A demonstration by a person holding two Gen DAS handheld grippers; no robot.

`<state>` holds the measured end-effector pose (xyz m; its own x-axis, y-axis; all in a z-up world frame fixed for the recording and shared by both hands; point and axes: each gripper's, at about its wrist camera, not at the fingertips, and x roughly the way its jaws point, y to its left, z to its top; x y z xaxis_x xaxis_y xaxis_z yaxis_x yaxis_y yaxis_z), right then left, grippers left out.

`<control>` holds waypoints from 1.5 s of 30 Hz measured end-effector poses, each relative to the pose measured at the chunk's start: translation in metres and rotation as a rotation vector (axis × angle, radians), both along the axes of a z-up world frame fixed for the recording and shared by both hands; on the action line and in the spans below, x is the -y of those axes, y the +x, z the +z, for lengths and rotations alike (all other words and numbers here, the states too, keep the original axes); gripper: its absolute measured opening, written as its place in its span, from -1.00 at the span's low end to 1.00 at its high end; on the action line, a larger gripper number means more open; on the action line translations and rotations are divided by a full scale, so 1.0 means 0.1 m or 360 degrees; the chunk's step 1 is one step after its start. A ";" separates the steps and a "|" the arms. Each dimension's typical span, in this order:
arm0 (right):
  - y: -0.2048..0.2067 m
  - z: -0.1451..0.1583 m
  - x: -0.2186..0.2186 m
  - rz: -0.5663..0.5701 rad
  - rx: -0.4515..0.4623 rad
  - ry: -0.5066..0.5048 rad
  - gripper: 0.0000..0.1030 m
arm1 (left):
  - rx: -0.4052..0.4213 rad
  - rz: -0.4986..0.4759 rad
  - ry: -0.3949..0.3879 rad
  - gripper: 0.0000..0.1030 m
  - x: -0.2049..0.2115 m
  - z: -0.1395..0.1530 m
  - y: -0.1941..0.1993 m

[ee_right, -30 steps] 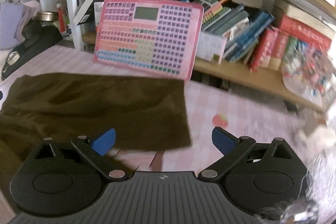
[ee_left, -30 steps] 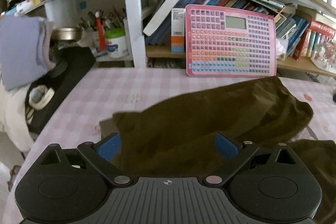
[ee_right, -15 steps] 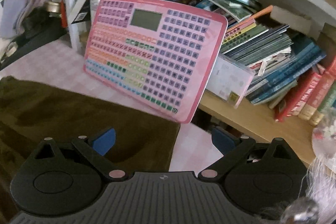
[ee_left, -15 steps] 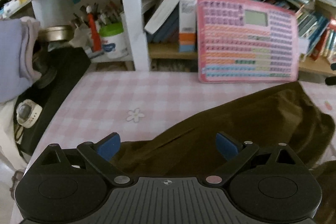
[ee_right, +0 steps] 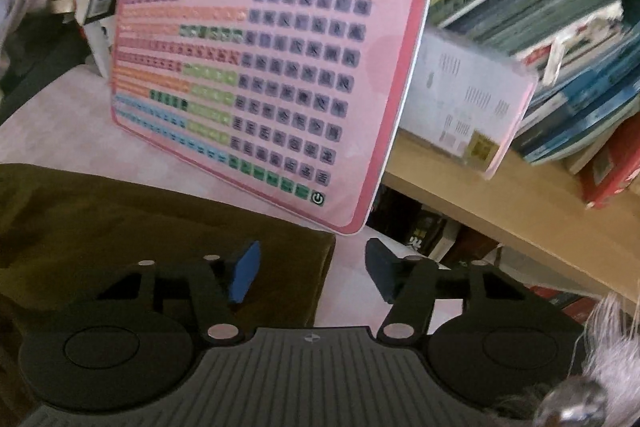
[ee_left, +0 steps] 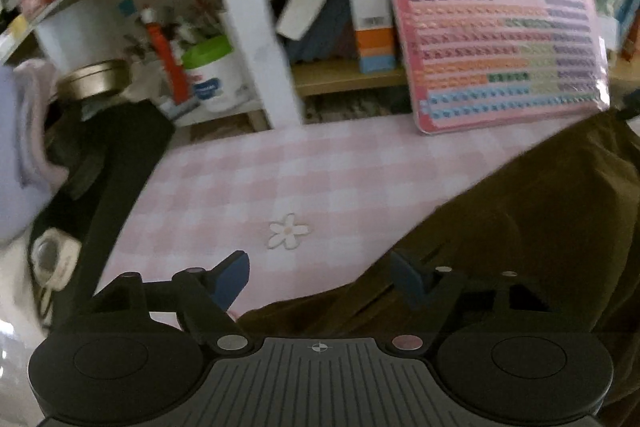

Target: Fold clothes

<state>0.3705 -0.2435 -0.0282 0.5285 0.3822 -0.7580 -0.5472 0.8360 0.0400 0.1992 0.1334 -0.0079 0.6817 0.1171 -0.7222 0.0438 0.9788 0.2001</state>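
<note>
1. The dark brown garment (ee_left: 520, 227) lies spread on the pink checked tablecloth (ee_left: 280, 179), soft and limp.
2. Left gripper (ee_left: 320, 277) and right gripper (ee_right: 310, 271) stand wide, empty, straddling its edge.
3. Likely light; pinch corners or hem.

You're in a home, looks like a kid's study corner. Bench (ee_left: 256, 183) has a pink gingham cloth with an embroidered daisy (ee_left: 288, 231). Behind it a white-and-wood shelf unit (ee_left: 248, 19) crammed with leaning books (ee_right: 552, 7), a tub with a green lid (ee_left: 212, 75), pens and a metal tin (ee_left: 94, 81). A pink toy learning tablet (ee_right: 276, 67) with rows of coloured keys leans against the shelf. Clutter everywhere, soft daylight, nothing industrial or lab-like.
</note>
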 end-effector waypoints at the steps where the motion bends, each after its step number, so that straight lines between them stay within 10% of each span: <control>1: 0.02 -0.03 -0.01 0.0000 -0.0011 0.0001 0.04 | -0.0015 -0.0043 -0.0001 0.50 0.01 -0.01 0.01; 14: 0.10 -0.21 0.01 -0.0016 -0.0094 0.0024 -0.37 | -0.0263 -0.0303 0.0008 0.39 -0.04 -0.18 0.09; 20: 0.07 -0.18 0.06 -0.0053 -0.0082 0.0079 -0.92 | -0.0160 -0.0219 0.0091 -0.84 0.04 -0.15 0.17; 27: -0.24 0.29 0.27 -0.0283 0.0183 0.0281 -0.95 | 0.0076 -0.0172 0.0075 -0.91 0.07 0.19 0.08; 38: -1.76 1.21 0.64 -0.0522 0.0507 0.0487 -0.95 | 0.0459 -0.0390 -0.0084 -0.91 -0.08 0.88 -0.92; 45: -3.35 0.92 0.71 -0.0827 0.0401 0.0510 -0.96 | 0.0391 -0.0518 -0.0209 -0.91 -0.17 0.65 -1.77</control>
<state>0.0350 -0.3148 0.0638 0.8514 0.2158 -0.4780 -0.1009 0.9618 0.2544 0.0218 0.1505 0.0571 0.8217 -0.2145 -0.5279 0.3210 0.9397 0.1177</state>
